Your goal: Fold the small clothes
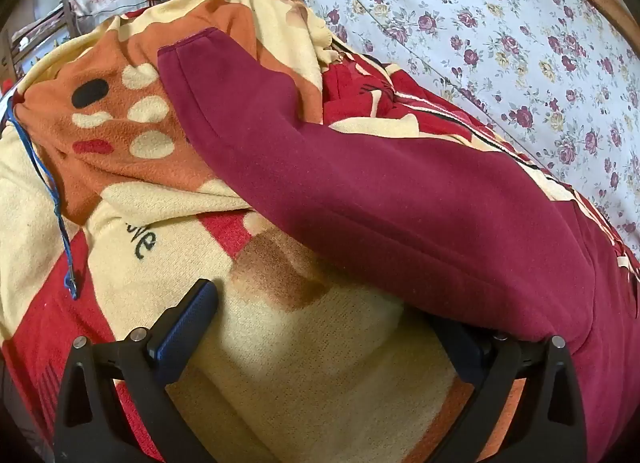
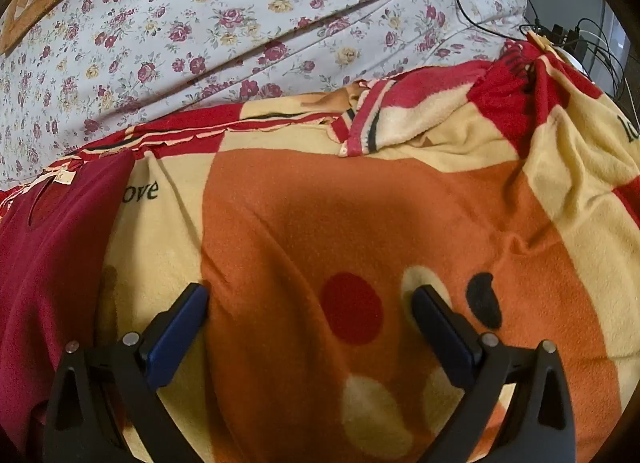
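maroon fleece fills much of the left wrist view: a small long-sleeved top [image 1: 400, 199] is laid on a patterned blanket [image 1: 280, 363] of cream, orange and red. one sleeve is stretched diagonally from the lower right up to its cuff [image 1: 188, 51] near the upper left, resting on an orange patch with cream spots. the left hand-held gripper [image 1: 332, 323] is seen at the bottom edge, pointed steeply downward, its jaws spread wide. nothing is pinched between them. the left blue finger pad [image 1: 192, 319] is shown over bare cream blanket, while the right finger is partly covered by the edge of the maroon cloth, which is draped over its tip. a blue cord [image 1: 52, 191] is trailed down the blanket's left side. a white bedsheet [image 1: 520, 55] printed with dark red roses is spread beyond the blanket.

in the right wrist view, the same top [image 2: 52, 255] is found at the far left, with its neckline and a small pale label [image 2: 64, 177] visible. the right hand-held gripper [image 2: 316, 303] is also held with jaws wide apart and empty, above an orange area of the blanket [image 2: 300, 203] with a red dot, just beside the garment and not touching it. black cables [image 2: 492, 3] are looped on the sheet at the upper right.
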The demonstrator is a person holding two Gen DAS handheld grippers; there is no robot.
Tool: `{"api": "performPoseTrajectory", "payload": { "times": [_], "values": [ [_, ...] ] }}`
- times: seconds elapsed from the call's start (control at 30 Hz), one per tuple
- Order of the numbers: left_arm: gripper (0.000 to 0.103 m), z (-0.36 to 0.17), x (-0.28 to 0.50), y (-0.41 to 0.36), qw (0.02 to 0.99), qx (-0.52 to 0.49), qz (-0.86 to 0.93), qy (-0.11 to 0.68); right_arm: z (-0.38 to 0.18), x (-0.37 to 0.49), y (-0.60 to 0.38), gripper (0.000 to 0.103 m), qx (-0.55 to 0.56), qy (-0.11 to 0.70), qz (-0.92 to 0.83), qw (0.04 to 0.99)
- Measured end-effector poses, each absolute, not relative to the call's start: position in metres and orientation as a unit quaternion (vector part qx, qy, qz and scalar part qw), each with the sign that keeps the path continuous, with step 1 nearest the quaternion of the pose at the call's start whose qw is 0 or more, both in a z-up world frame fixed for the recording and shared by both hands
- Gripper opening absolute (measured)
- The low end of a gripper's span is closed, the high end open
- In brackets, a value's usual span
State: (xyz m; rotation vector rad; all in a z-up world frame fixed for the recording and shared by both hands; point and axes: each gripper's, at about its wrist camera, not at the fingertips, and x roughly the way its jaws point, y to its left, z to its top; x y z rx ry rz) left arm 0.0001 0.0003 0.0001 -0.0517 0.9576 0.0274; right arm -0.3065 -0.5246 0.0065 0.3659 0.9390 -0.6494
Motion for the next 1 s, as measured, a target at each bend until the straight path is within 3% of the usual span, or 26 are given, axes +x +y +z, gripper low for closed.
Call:
{"api": "performPoseTrajectory", "payload": {
  "times": [0.53, 0.7, 1.0],
  "values": [
    [0.095, 0.004, -0.004, -0.001, 0.878, -0.012, 0.002, 0.478, 0.007, -0.307, -0.525, 0.103, 0.172, 0.442, -0.306, 0.826],
    [0.077, 0.016, -0.016, -0.007, 0.878, -0.006, -0.008, 0.478, 0.007, -0.306, -0.524, 0.103, 0.172, 0.442, -0.306, 0.826],
    [0.076, 0.045, -0.046, -0.027, 0.898, 0.026, -0.064, 0.434, 0.007, -0.307, -0.524, 0.103, 0.172, 0.442, -0.306, 0.826]
  ]
}}
